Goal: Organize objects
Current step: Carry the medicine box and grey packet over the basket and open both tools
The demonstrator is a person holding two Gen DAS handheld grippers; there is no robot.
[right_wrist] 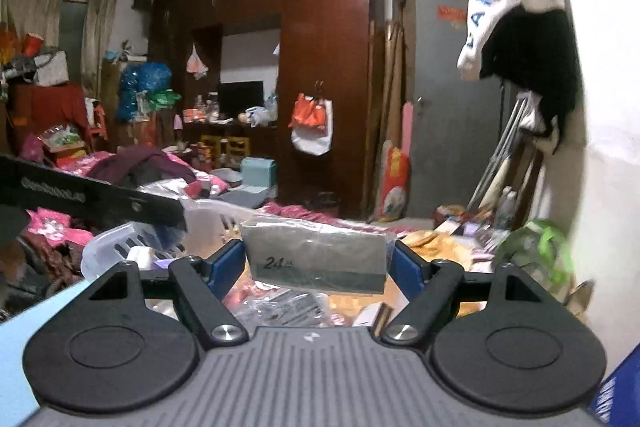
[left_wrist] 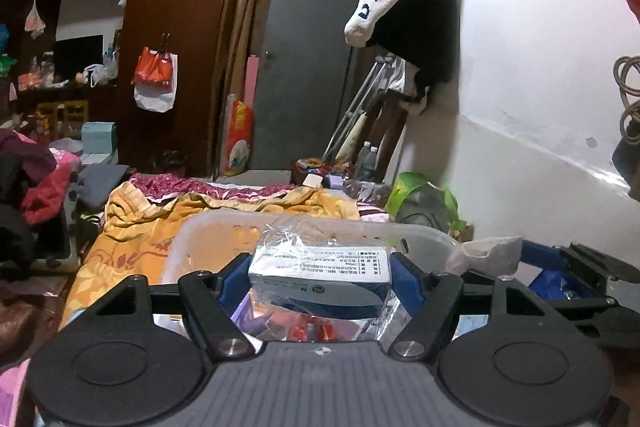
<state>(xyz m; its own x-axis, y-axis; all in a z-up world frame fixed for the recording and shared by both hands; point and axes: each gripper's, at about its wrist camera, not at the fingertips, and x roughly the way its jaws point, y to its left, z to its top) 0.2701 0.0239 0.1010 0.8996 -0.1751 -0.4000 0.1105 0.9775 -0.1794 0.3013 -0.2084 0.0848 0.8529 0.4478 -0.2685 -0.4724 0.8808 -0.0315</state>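
My left gripper (left_wrist: pixel 320 277) is shut on a blue and white box wrapped in clear plastic (left_wrist: pixel 320 281), held over a translucent white plastic basket (left_wrist: pixel 208 239) on the bed. The right gripper shows at the right edge of that view (left_wrist: pixel 532 263), holding something in pale plastic. My right gripper (right_wrist: pixel 318 261) is shut on a grey-green box marked "24" in clear wrap (right_wrist: pixel 318 259). The basket (right_wrist: pixel 204 223) lies ahead and left of it, with the left gripper's black body (right_wrist: pixel 92 199) above it.
An orange patterned quilt (left_wrist: pixel 132 239) covers the bed. Loose packets and small boxes (right_wrist: pixel 288 307) lie under the right gripper. A green bag (left_wrist: pixel 424 199) sits by the white wall on the right. Piled clothes (right_wrist: pixel 140 167) lie to the left. A wardrobe and grey door stand behind.
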